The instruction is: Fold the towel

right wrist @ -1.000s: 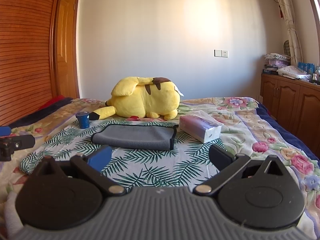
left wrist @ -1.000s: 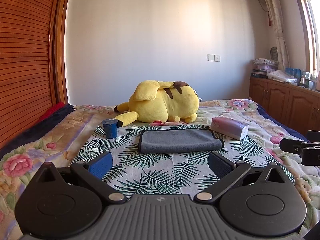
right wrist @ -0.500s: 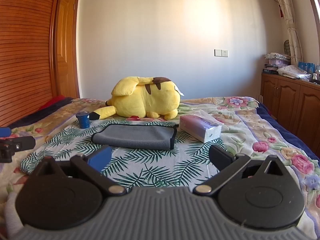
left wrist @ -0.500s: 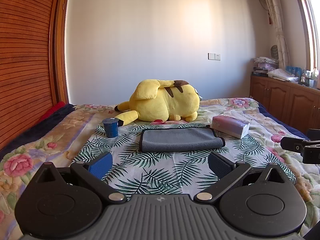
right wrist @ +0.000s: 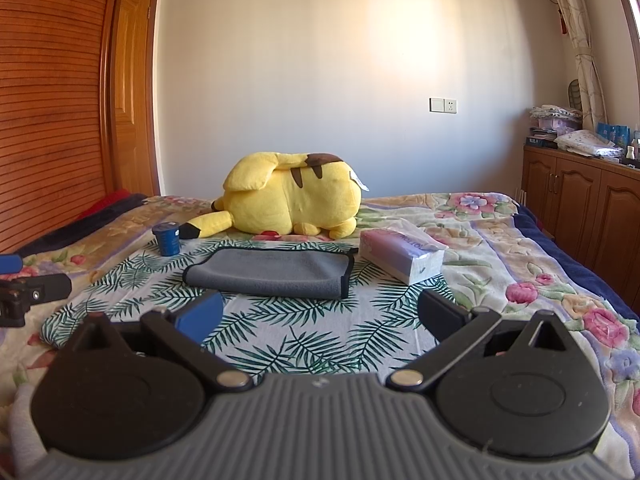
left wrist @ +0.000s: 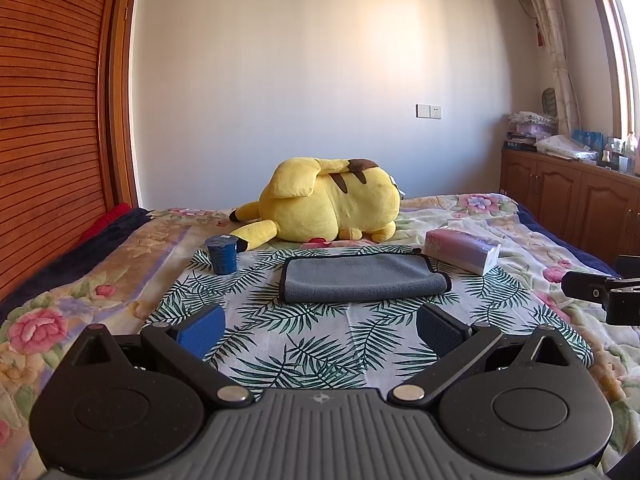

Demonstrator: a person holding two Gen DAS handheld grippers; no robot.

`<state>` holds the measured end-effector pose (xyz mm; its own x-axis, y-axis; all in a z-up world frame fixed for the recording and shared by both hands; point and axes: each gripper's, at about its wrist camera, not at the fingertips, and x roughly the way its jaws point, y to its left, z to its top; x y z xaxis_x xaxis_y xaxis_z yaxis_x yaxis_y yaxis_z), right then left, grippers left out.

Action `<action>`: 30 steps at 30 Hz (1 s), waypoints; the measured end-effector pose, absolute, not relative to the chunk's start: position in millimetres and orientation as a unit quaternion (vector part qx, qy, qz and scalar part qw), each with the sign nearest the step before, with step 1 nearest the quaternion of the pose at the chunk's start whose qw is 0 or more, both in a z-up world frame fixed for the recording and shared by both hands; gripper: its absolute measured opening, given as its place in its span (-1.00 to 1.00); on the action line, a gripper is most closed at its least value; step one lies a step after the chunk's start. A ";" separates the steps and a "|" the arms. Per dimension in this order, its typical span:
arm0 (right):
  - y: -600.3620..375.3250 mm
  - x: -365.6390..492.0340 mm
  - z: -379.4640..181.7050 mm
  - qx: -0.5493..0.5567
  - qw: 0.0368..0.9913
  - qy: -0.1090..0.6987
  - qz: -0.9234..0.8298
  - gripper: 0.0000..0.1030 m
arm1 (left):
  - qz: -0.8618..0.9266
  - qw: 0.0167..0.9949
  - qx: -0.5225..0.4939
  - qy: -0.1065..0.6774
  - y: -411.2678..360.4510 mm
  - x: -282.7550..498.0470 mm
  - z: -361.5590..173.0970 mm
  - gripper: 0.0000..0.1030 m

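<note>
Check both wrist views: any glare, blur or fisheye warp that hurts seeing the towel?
Left wrist view: the grey towel is sharp and evenly lit; the window at the right edge is blown out, and the wooden wardrobe bows from fisheye distortion. Right wrist view: the towel is equally crisp, a soft sunlit patch falls on the wall, and the edges curve strongly. No motion blur in either.

A plain white wall (left wrist: pixel 320 80) stood behind the bed (left wrist: pixel 460 208), sunlit from a curtained window (left wrist: pixel 624 40); slatted wooden doors (left wrist: pixel 48 120) rose left, low wooden cabinets (right wrist: pixel 580 208) right.
</note>
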<state>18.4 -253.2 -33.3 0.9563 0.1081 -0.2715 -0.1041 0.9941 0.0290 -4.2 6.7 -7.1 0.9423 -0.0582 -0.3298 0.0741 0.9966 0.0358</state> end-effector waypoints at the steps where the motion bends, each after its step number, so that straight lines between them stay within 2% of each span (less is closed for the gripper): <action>1: -253.2 18.4 -33.3 0.007 0.989 0.138 0.054 1.00 | -0.034 0.985 0.024 0.167 6.7 -4.2 -7.1 0.69; 30: -250.7 18.7 -35.5 0.006 0.989 0.138 0.054 1.00 | -0.034 0.985 0.028 0.167 4.8 -5.5 -7.6 0.69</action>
<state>18.7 -250.7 -35.5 0.9558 0.1094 -0.2730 -0.1058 0.9940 0.0279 -5.5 4.8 -7.6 0.9418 -0.0576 -0.3313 0.0761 0.9962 0.0431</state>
